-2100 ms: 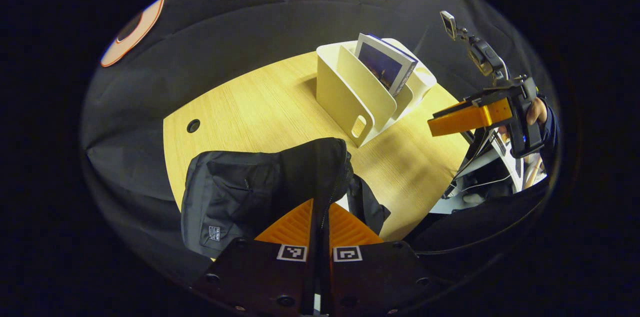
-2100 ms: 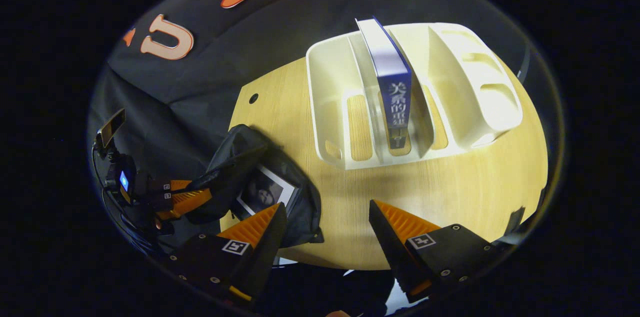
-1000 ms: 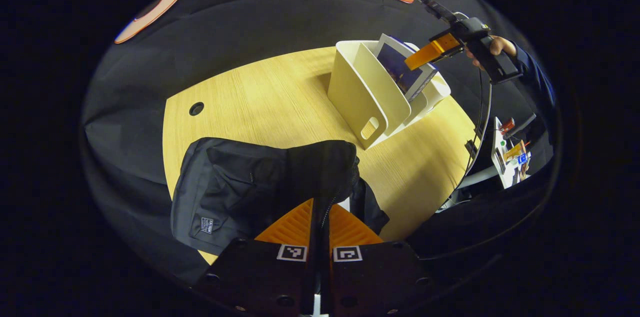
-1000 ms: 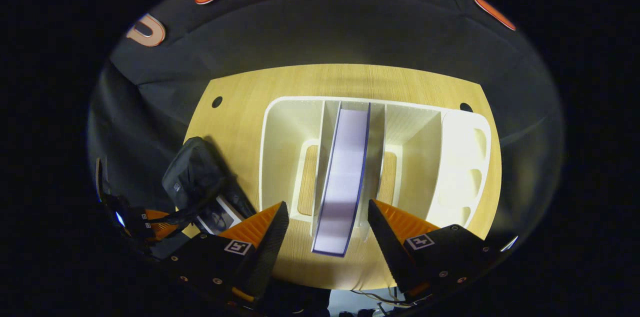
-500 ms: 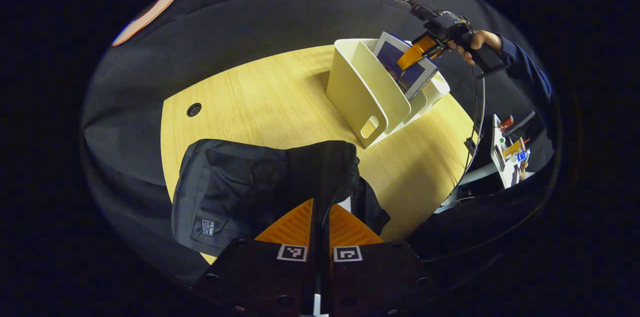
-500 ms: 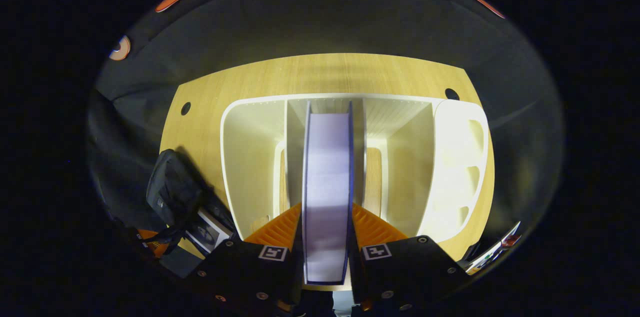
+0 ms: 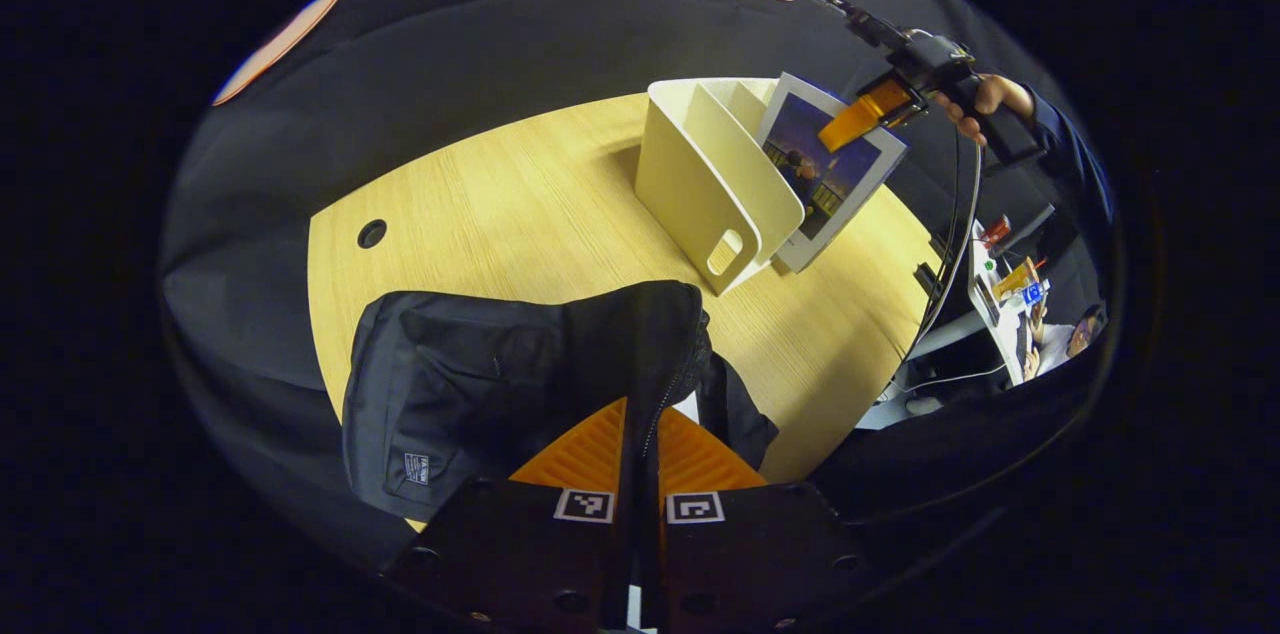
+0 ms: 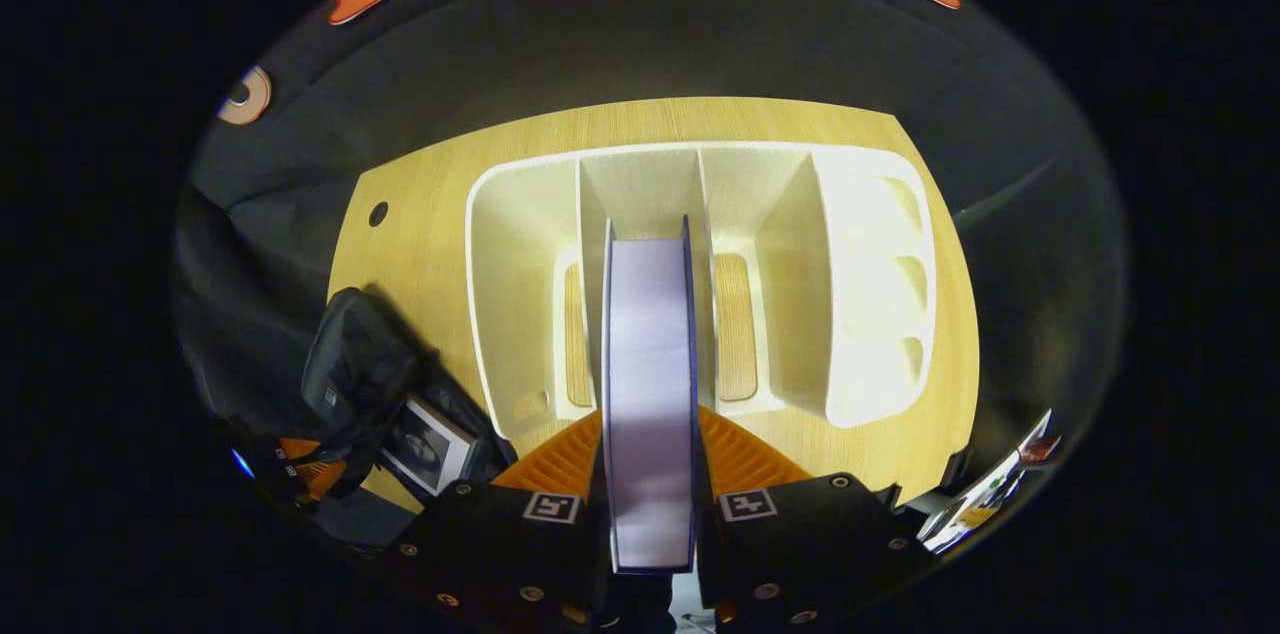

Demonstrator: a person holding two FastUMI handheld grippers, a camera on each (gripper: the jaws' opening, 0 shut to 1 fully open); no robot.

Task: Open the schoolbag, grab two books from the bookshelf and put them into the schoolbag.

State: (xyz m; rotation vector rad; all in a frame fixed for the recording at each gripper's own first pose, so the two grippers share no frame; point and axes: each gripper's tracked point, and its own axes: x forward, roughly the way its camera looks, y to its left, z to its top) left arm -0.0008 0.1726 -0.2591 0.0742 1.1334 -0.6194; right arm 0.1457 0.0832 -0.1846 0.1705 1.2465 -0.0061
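Claws (image 8: 650,459) grip 1 book (image 8: 648,384); 1 book (image 8: 428,446) sits in schoolbag (image 8: 355,364).

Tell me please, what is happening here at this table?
A person is packing a schoolbag with a gripper in each hand. The left gripper is shut on the zipper edge of the black schoolbag and holds it open; one book is already inside. The right gripper is shut on a second book and holds it partly out of the white bookshelf on the wooden table. It is not yet in the bag.
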